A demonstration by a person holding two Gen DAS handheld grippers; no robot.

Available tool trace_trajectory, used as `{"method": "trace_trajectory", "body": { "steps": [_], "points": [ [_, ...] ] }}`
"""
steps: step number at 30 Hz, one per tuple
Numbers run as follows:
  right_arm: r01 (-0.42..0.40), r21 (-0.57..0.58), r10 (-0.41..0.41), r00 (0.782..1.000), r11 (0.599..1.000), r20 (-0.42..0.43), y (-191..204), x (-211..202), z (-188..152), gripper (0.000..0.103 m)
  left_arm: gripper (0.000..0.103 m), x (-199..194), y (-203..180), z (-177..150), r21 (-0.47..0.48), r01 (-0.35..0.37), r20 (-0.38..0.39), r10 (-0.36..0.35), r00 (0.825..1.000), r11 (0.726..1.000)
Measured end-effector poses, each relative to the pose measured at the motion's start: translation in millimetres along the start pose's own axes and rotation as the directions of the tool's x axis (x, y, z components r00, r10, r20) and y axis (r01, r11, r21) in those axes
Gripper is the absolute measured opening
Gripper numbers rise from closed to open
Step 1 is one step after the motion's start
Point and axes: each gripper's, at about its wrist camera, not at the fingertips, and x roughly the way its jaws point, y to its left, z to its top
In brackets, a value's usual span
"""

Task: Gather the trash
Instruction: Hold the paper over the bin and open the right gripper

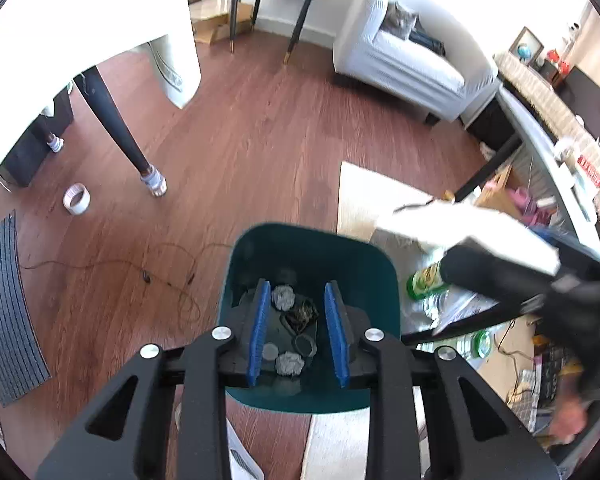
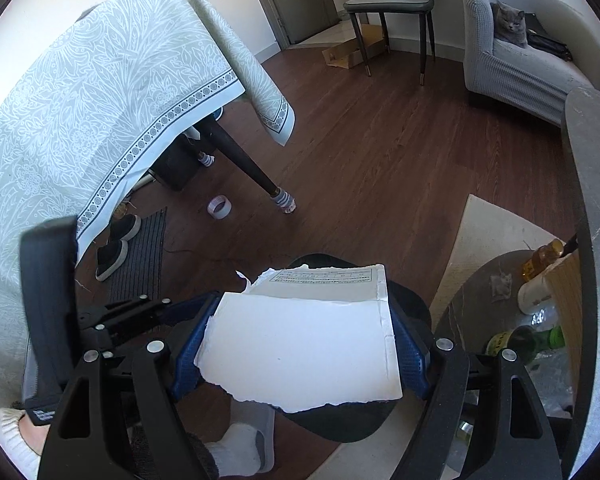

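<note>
- The left gripper point(image 1: 298, 330) hangs straight over the teal bin point(image 1: 380, 280) and points down into it; its blue-padded fingers point(image 1: 260, 320) stand wide apart with nothing between them.
- Inside the bin, on its dark bottom, lie two crumpled grey paper balls point(image 1: 283, 297), a dark tangled scrap point(image 1: 300, 315) and some small round pieces.
- The right gripper point(image 2: 300, 344) is held level above the bin, fingers pressed against both side edges of a torn white cardboard sheet point(image 2: 304, 348), which hides most of the bin in the right wrist view.
- In the left wrist view that same sheet shows to the right of the bin and above its rim, blurred.
- Just right of the bin, on a low dark round table point(image 2: 472, 292), are a green bottle point(image 2: 532, 342), clear crinkled plastic point(image 2: 548, 316) and an amber bottle point(image 2: 540, 258).
- Left of the bin, on the wood floor point(image 1: 260, 140), lie a thin dark cord point(image 1: 100, 266), a roll of tape point(image 1: 76, 198) and a grey ribbed mat point(image 1: 8, 312).
- Beyond the bin stands a table leg point(image 1: 112, 120) in a striped sock, under a pale patterned tablecloth point(image 2: 100, 100).
- Far beyond the bin, a grey cat point(image 2: 510, 24) sits on a light sofa point(image 2: 520, 68).
</note>
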Motion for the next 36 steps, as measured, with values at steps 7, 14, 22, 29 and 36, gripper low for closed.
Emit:
{"method": "trace_trajectory", "body": {
  "steps": [7,14,22,29,36],
  "points": [
    [0.014,-0.014,-0.015,0.999,1.000,-0.034,5.9,20.3,-1.8,0.079,0.019,-35.3,2.1,18.0,-0.015,0.015,0.080,-0.014,0.997,1.000],
    [0.041,-0.013,-0.041,0.999,0.999,-0.003,4.2,19.4,2.5,0.079,0.018,-58.6,5.2,26.9,-0.017,0.012,0.127,-0.009,0.992,1.000],
    [0.083,-0.008,-0.083,0.990,0.997,-0.117,-4.0,56.3,-10.3,0.079,0.018,-90.5,-5.1,35.3,0.006,0.074,0.204,-0.074,0.976,0.997],
    [0.110,-0.057,-0.119,0.973,0.992,-0.196,2.2,86.5,-25.3,0.080,0.018,-109.0,-5.5,38.6,0.015,0.100,0.236,-0.100,0.967,0.995],
    [0.132,-0.095,-0.152,0.958,0.987,-0.244,8.3,107.8,-34.0,0.082,0.018,-120.9,-0.1,43.3,0.012,0.100,0.263,-0.100,0.960,0.995]
  ]
}}
